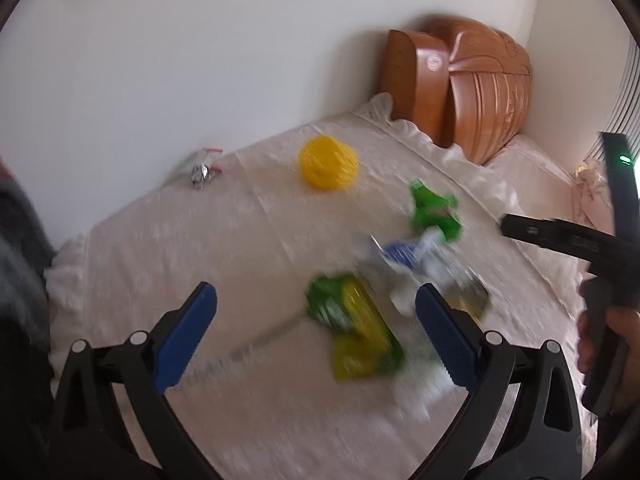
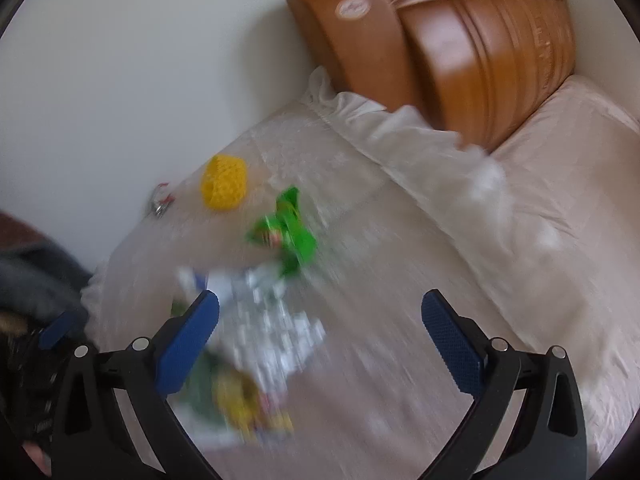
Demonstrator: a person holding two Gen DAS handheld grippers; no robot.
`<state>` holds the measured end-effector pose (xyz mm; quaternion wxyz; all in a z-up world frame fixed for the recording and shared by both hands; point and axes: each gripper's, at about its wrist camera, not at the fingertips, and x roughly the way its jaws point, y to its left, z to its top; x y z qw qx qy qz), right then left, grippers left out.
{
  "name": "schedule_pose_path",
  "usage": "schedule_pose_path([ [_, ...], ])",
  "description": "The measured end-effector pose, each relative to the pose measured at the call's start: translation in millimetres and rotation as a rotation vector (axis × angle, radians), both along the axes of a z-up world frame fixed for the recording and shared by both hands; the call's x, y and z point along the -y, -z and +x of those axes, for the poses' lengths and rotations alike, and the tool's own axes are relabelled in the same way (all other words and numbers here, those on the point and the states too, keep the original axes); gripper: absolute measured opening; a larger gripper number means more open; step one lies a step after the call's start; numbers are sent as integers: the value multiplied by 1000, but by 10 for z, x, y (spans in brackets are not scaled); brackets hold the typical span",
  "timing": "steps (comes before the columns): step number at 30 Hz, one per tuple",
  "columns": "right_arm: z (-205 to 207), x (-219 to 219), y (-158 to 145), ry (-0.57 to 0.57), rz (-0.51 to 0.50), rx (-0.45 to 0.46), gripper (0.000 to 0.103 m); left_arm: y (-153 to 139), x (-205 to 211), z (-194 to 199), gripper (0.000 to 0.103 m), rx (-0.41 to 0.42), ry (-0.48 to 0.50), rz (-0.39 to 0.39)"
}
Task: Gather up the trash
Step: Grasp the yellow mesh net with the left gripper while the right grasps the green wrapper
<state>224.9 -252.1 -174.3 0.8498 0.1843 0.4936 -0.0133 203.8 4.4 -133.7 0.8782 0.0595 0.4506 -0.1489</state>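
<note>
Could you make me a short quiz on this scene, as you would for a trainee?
1. True or false: the left hand-held gripper is shut on a wrapper.
2. Which colour is the small basket near the wall: A red, B yellow, C blue?
3. What stands at the head of the bed?

Key
1. False: both it and the right hand-held gripper are open and empty.
2. B.
3. A carved wooden headboard.
</note>
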Motion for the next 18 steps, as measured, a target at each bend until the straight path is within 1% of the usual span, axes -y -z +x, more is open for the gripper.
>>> schedule_pose_path([
  [2,272,-94,136,-11,-32,-39,100,26,-35,243,95,-4,6,-4],
  [4,460,-162,266,-23,-53,-81,100,82,-46,514,95,-18,10,-11],
  [6,602,-221,407,-42,-72,-129,86,138,-21,736,95,-27,27,-16],
  [7,628,-237,443,-49,-78,-142,81,177,9,856,95,-28,30,-11],
  [8,651,-244,475,-56,-81,-153,66,209,37,947,95,-28,30,-5],
  [9,667,-246,501,-61,-82,-167,56,248,66,1043,95,-31,33,-4],
  [12,652,-190,492,-47,-72,-155,55,379,210,1317,95,-57,49,-20],
  [15,587,-65,411,-24,-58,-135,55,514,412,1543,95,-82,80,-40],
  [18,479,97,284,16,-11,-103,55,680,667,1750,95,-101,111,-16],
])
